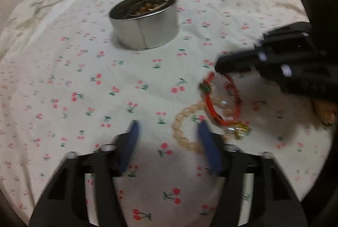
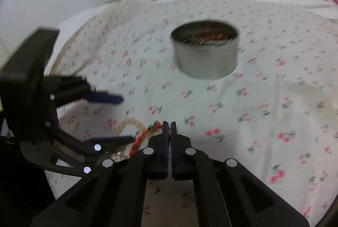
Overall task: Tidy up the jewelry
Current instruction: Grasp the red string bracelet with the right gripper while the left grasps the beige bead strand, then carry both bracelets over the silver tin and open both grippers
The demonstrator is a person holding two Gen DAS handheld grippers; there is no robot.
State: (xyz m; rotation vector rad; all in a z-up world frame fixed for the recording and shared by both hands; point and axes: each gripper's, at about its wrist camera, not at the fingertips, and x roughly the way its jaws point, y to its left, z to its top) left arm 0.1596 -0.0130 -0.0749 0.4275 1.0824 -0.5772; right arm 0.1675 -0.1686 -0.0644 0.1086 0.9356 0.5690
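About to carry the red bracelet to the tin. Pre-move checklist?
1. Right gripper jaws shut on red bracelet: ok.
2. Red bracelet free of the pale bead bracelet: not ok, they overlap.
3. Left gripper clear: not ok, open, jaws straddle the pale beads.
4. Tin open, upright: ok.
5. Room in tin: cannot tell, it already holds jewelry.

The round tin (image 1: 145, 22) stands on the bedsheet (image 1: 63, 83), holding jewelry. Nearer the cameras (right of the tin in the left wrist view) two bracelets (image 1: 213, 108) lie overlapping on the sheet.
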